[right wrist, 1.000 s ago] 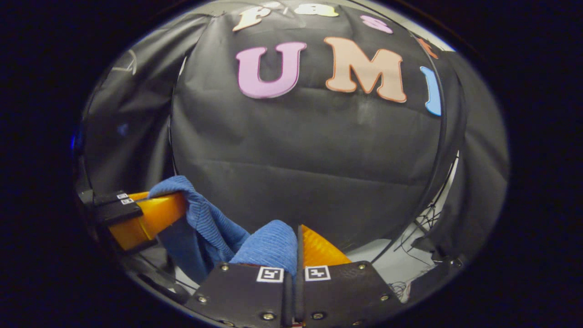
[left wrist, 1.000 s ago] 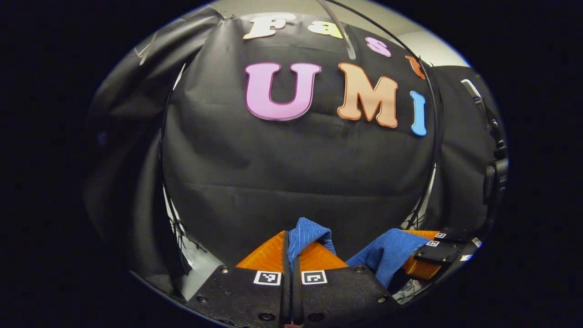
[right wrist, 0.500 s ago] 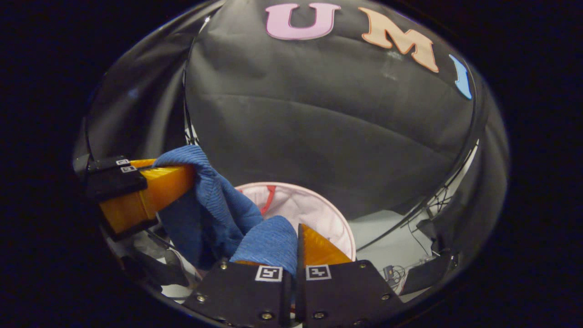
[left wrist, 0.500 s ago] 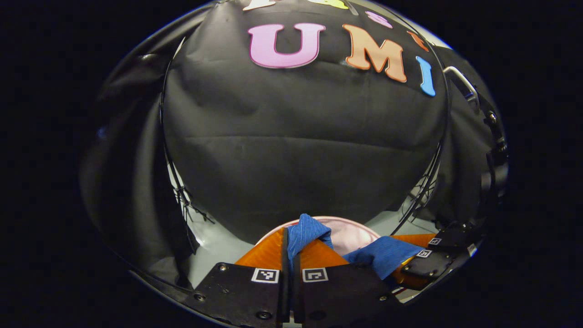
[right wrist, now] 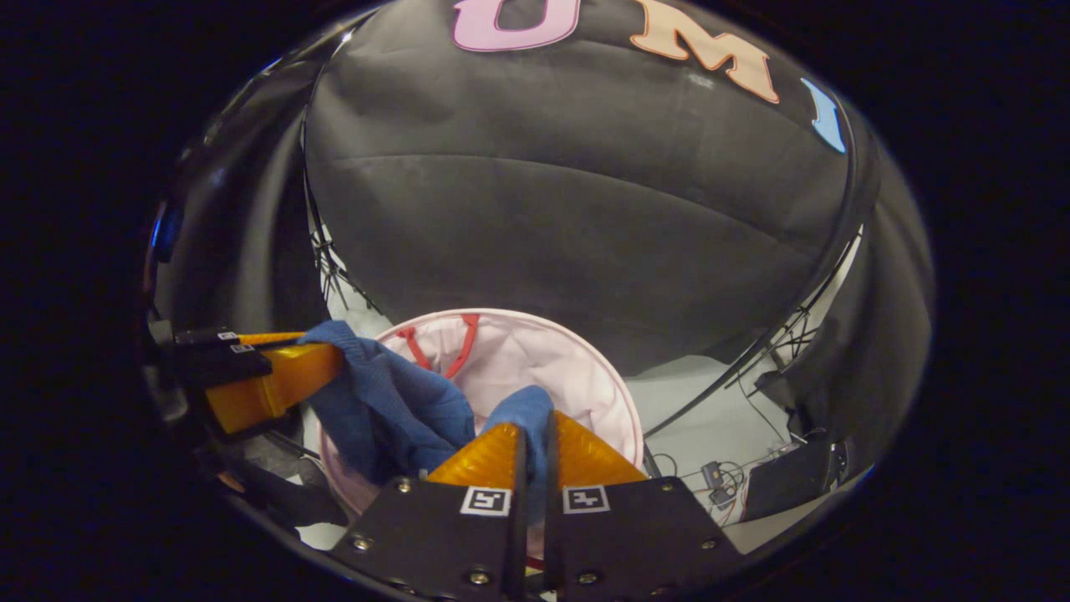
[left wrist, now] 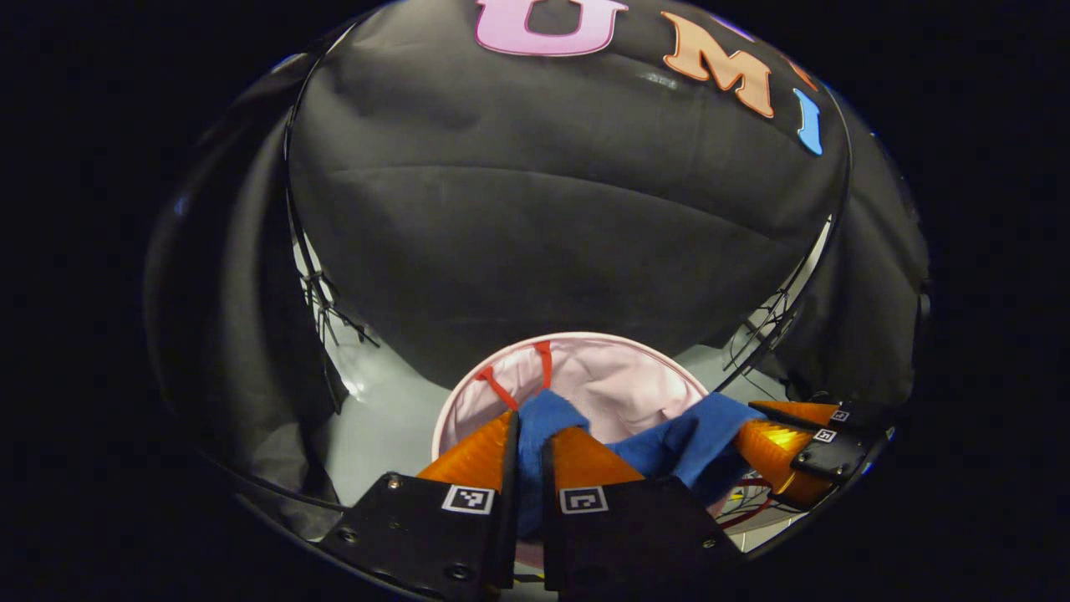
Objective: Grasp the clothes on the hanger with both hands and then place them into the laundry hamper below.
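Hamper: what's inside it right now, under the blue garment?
The pink hamper shows pale lining and red handles. The blue garment, held by both grippers, hangs over its opening, hiding the bottom.

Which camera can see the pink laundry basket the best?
The right gripper view: the pink hamper shows a wide open mouth and its red handle, with the blue garment over one side. In the left gripper view the hamper sits lower, partly covered by the garment and fingers.
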Demonstrator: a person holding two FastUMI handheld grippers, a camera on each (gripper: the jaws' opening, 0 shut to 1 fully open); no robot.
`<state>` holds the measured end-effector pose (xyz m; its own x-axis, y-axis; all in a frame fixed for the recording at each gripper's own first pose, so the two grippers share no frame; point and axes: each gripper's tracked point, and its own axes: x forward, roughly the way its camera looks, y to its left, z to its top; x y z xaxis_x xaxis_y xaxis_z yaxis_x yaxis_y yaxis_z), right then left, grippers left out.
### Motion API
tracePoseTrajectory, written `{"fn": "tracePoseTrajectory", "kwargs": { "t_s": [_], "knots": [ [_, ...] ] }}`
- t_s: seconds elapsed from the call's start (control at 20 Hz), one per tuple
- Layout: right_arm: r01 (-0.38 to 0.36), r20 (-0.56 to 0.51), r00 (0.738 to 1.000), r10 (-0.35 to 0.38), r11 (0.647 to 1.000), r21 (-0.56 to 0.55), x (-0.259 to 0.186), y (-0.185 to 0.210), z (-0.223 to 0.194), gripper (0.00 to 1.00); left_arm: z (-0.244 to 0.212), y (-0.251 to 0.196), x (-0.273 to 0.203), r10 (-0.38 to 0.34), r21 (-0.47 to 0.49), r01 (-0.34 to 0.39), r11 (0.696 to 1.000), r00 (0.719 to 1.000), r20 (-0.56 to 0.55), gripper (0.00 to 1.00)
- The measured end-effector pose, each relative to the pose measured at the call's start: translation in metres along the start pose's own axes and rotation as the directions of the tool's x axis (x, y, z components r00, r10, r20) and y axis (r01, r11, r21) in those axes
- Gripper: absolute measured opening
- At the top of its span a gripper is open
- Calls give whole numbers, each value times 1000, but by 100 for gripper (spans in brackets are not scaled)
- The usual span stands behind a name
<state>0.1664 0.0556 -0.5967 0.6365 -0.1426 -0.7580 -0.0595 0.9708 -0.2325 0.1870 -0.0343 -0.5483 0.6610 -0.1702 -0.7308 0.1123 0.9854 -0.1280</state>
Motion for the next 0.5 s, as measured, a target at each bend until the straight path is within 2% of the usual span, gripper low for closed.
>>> {"fn": "tracePoseTrajectory", "kwargs": {
  "t_s": [0.05,0.1,0.15,0.2,0.25,0.3,0.35,0.45,0.5],
  "knots": [
    [-13,17,1000,13,1000,16,-1,4,8,8,-2,0,-6,-9,0,9,1000,1000,-3,15],
    [-10,45,999,9,1000,27,-8,2,18,9,8,-6,-14,-30,3,30,1000,999,27,22],
    [-11,65,998,8,999,34,-14,1,28,11,16,-12,-19,-44,18,43,999,998,54,34],
    [-13,74,997,10,999,42,-25,-1,36,18,26,-14,-27,-37,42,34,999,996,82,39],
    [-13,81,997,9,998,56,-34,-3,40,18,32,-16,-36,-27,66,21,998,994,102,59],
    [-18,91,996,12,997,71,-41,-5,43,30,38,-17,-43,-11,86,0,996,992,123,79],
    [-16,101,995,8,996,86,-48,-8,47,35,44,-19,-50,-12,97,-2,995,990,143,99],
    [-11,109,994,-1,994,107,-63,-13,53,42,44,-27,-69,-33,82,21,996,989,147,96],
    [-10,110,994,-3,993,119,-71,-16,55,48,47,-29,-77,-39,70,28,997,987,156,99]
  ]
}}
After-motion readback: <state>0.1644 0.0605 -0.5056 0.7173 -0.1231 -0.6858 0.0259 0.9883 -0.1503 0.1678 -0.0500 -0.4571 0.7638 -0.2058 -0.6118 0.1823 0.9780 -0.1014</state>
